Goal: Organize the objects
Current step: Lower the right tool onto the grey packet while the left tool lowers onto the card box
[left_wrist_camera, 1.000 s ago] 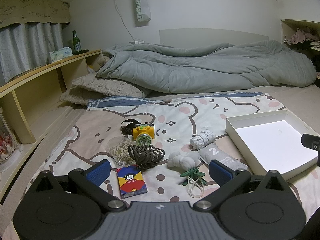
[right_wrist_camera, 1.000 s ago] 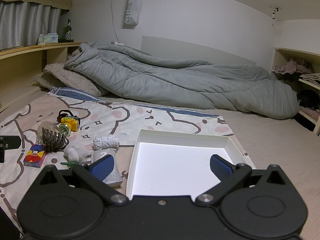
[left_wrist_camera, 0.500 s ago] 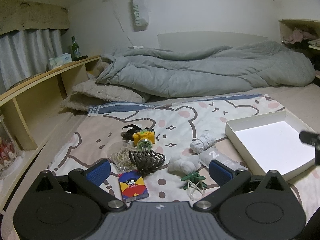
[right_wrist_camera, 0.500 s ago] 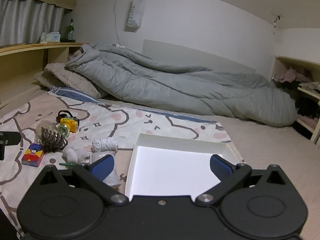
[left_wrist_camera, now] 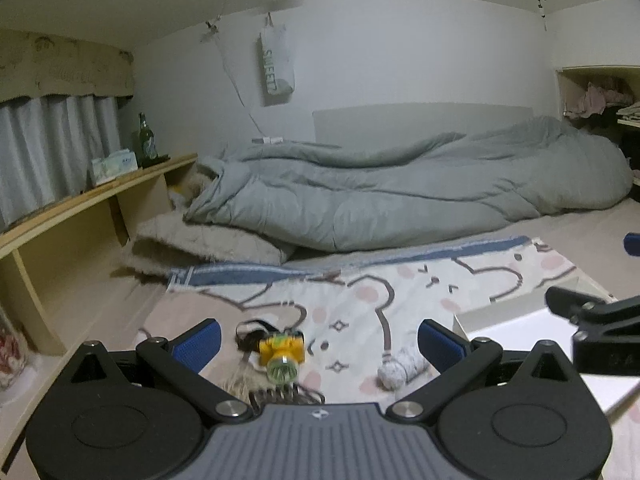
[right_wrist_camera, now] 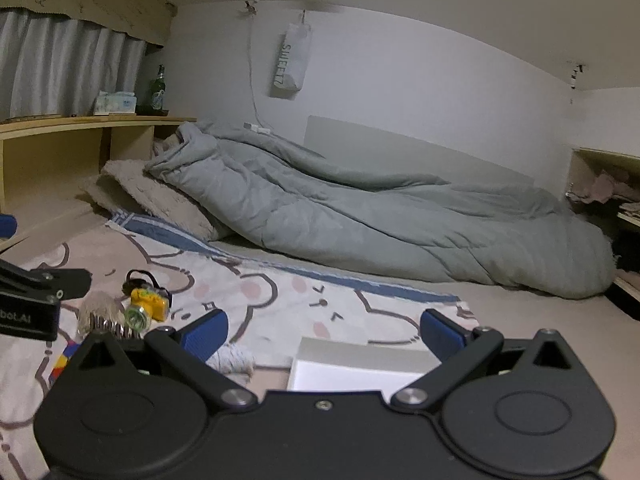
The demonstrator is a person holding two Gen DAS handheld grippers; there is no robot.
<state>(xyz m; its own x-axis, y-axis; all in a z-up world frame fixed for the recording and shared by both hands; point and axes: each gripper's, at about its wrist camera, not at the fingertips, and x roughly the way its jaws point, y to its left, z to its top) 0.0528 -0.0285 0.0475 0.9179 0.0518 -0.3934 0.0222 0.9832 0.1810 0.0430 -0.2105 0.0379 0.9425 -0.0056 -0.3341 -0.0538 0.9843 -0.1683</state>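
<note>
Left wrist view, far left: the wooden shelf (left_wrist_camera: pixel 100 200) runs along the bed's left edge, with a green bottle (left_wrist_camera: pixel 145 142) and a tissue pack (left_wrist_camera: pixel 114 162) on top. Next to it the printed blanket (left_wrist_camera: pixel 360 300) is spread flat, and its far edge meets the grey duvet (left_wrist_camera: pixel 400 196), which is heaped across the whole back of the bed. Open blanket lies between the duvet and the small things near the camera. The left gripper (left_wrist_camera: pixel 319 340) hangs low over the blanket and looks almost level toward the duvet; its blue pads (left_wrist_camera: pixel 200 342) stand wide apart with nothing between them. Between them lies the yellow headlamp (left_wrist_camera: pixel 282 354), lens toward the camera, its black strap behind it. The dark claw clip (left_wrist_camera: pixel 286 396) shows just under it at the gripper's body. Further right a white yarn roll (left_wrist_camera: pixel 400 368) rests on the blanket, beside the white box (left_wrist_camera: pixel 520 332), whose near corner sits past the right pad. The other gripper's black frame overlaps the box's right part.

Right wrist view: the right gripper (right_wrist_camera: pixel 323 334) also points nearly level, fingers spread wide and empty, poised above the box's far wall. The box's left edge lies near the yarn roll
</note>
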